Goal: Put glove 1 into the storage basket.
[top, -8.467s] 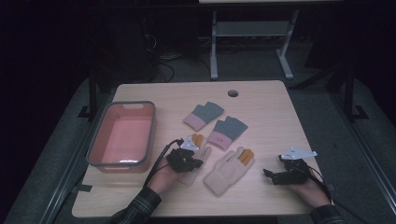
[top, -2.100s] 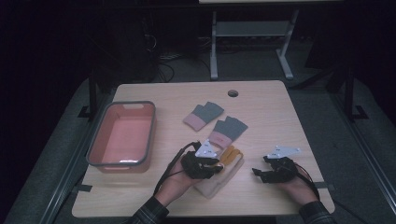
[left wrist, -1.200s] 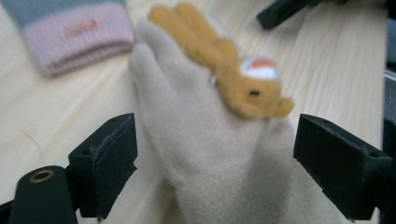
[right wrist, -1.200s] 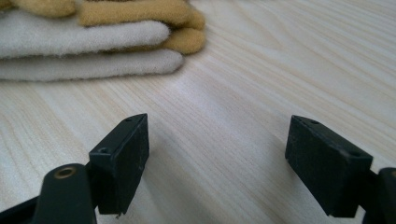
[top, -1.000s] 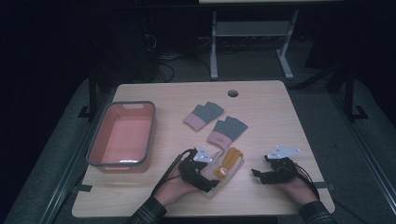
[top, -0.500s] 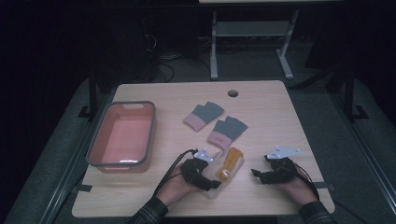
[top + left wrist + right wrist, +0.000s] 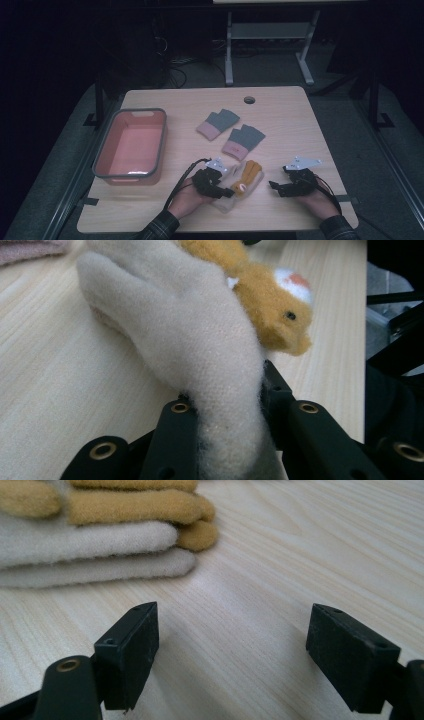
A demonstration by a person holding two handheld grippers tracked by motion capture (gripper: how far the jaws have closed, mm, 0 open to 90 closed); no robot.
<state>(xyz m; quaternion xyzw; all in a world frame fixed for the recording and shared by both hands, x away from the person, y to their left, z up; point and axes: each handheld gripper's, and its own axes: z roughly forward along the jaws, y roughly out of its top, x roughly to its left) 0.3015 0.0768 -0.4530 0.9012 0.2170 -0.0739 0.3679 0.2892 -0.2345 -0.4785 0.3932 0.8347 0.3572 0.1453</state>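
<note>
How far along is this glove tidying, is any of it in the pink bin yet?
Nothing is in the bin yet. The cream gloves lie stacked, and the left gripper has just closed its jaws on one. The right gripper rests open on the table. The two grey gloves lie untouched farther back.

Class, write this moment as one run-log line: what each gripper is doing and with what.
left gripper: jaws just closed on cream glove | right gripper: open, idle on table | pink bin: empty
</note>
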